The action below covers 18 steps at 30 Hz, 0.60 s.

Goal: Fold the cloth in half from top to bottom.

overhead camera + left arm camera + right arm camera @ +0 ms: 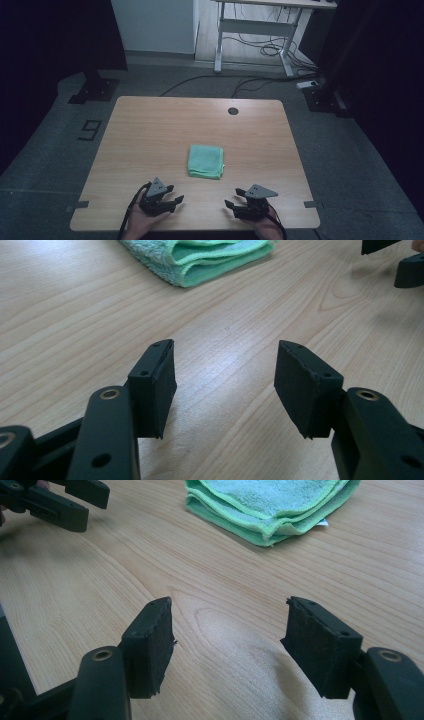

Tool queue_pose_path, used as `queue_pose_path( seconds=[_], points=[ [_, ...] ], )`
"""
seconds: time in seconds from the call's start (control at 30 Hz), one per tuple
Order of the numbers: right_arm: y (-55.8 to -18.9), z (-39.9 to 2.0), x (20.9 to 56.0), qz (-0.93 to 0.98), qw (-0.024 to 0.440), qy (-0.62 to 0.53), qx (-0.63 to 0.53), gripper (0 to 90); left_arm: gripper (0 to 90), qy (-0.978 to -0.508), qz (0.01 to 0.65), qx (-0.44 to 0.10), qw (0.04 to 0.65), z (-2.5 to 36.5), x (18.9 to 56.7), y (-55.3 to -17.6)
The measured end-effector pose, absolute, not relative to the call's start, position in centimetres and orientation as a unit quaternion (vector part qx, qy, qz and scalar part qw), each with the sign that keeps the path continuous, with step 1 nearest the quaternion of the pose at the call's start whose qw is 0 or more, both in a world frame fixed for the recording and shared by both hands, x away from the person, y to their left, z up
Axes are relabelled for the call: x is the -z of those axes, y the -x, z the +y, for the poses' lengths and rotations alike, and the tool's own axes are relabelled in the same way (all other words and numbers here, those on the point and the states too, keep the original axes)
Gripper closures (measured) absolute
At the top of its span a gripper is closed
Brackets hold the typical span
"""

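Left claw [172,197]: hovered spread and empty near the tabletop's near edge, left of centre; in the left gripper view bare wood showed between its black pads [155,385].
Right claw [236,199]: also spread with nothing between its jaws, near the near edge toward the right corner, its tips turned inward toward the middle of the tabletop.
Cloth [205,161]: a green towel folded into a neat square lay flat at about the centre of the tabletop [150,130], closer to the near edge than the far one, well apart from both claws.
Handling: the cloth looked light, soft and limp, likely to sag and unfold when lifted; not fragile, and its nap should give the pads good purchase.
Layers: the right gripper view showed several stacked folds [272,527] with bound edges facing the claws, so a shallow pinch could catch only the top layer.
Where to grip: judged best at a near corner or along the near folded edge, with one jaw slid under the whole stack against the wood.
Surroundings: a dark round cable hole [233,111] sat near the far edge; beyond it on the floor stood a white desk frame [250,30] with trailing cables.
Obstacles: nothing lay between either claw and the cloth.
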State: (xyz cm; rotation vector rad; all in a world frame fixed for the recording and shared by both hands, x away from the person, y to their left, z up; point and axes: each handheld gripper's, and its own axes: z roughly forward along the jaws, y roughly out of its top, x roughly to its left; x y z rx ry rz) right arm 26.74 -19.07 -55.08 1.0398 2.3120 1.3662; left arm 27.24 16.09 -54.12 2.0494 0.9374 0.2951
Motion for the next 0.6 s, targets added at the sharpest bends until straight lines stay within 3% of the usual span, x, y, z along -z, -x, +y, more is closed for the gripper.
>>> queue_pose_path(
  seconds=[0.6],
  points=[
    [-26.78, -19.21, 54.99, 0.798, 0.136, -0.354, -0.469, 35.4, 41.7, -0.815, 0.376, -0.123, 0.423, 16.11, 53.96, -27.28]
  ],
)
